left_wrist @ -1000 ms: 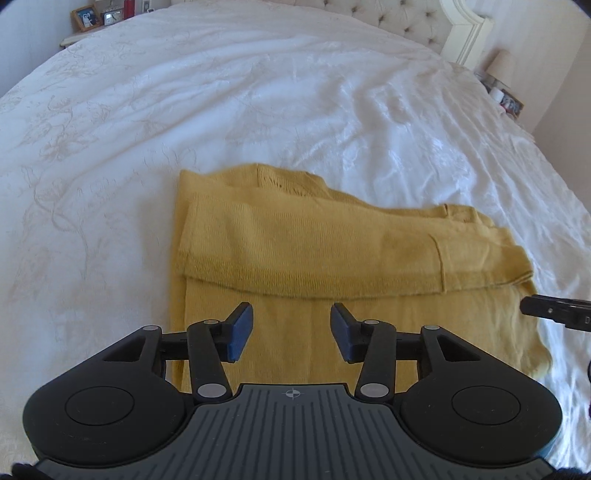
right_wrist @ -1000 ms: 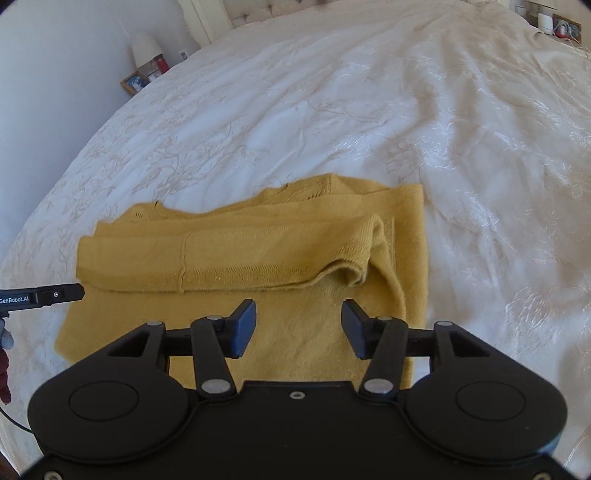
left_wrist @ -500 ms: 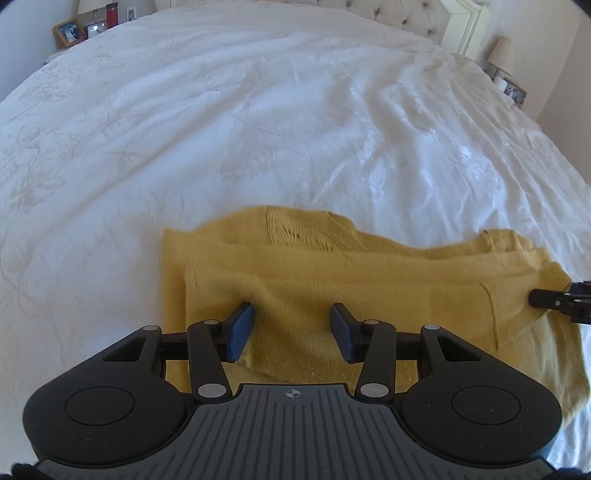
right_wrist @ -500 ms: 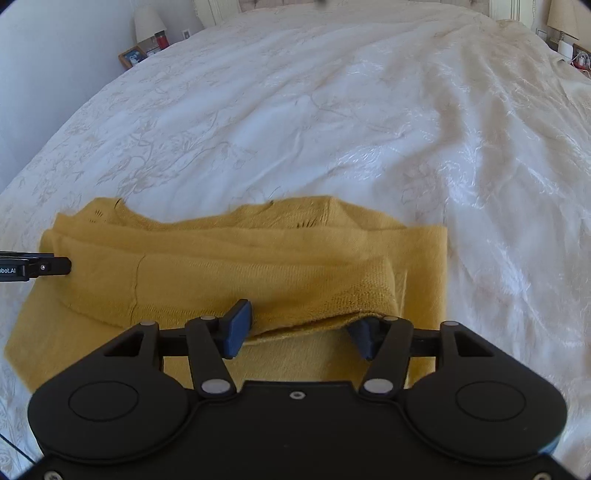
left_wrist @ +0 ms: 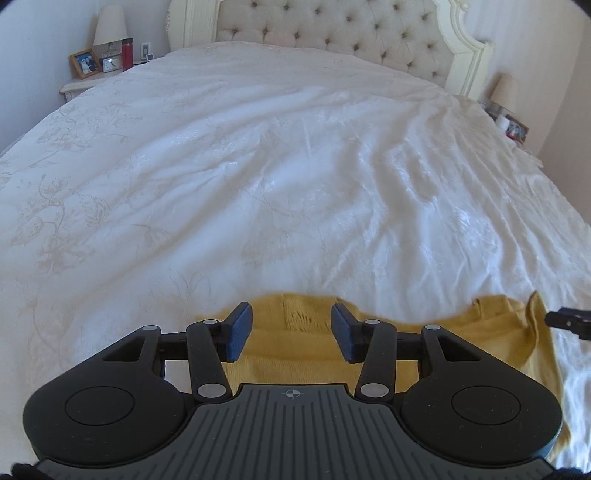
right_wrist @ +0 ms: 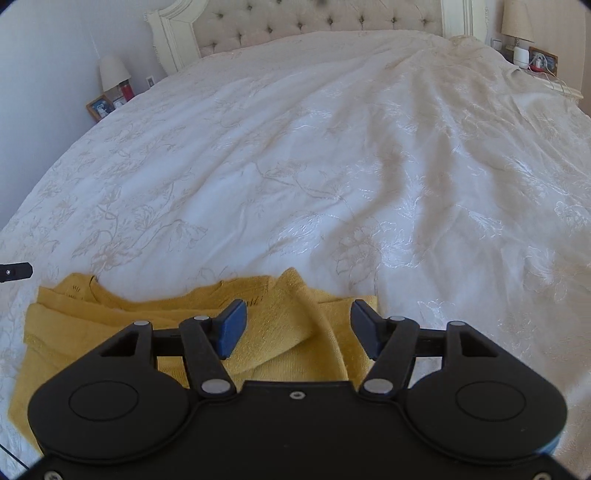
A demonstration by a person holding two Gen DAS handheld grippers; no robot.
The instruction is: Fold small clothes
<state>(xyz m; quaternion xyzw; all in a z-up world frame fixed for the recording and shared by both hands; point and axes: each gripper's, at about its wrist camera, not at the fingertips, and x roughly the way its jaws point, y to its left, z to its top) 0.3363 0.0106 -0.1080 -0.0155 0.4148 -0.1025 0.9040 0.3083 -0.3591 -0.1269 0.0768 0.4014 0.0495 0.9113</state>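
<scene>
A mustard-yellow knit sweater (left_wrist: 295, 350) lies folded on the white bedspread (left_wrist: 295, 184), at the bottom of both views. My left gripper (left_wrist: 291, 330) is open, low over the sweater's left part near its neckline, holding nothing. My right gripper (right_wrist: 297, 330) is open, low over the sweater's (right_wrist: 280, 332) right part, where a folded sleeve layer lies between the fingers. The right gripper's tip shows at the right edge of the left wrist view (left_wrist: 569, 321). The left gripper's tip shows at the left edge of the right wrist view (right_wrist: 14, 271). Most of the sweater is hidden under the gripper bodies.
The bed's tufted headboard (left_wrist: 332, 33) stands at the far end. A nightstand with a lamp (left_wrist: 109, 33), photo frame and red bottle is at the far left. Another nightstand with a lamp (right_wrist: 517, 22) is at the far right. The bedspread (right_wrist: 332, 166) stretches ahead.
Both grippers have dropped lower and moved forward over the sweater, tilting up so the headboard now shows. Both stayed open. The sweater looks unmoved.
</scene>
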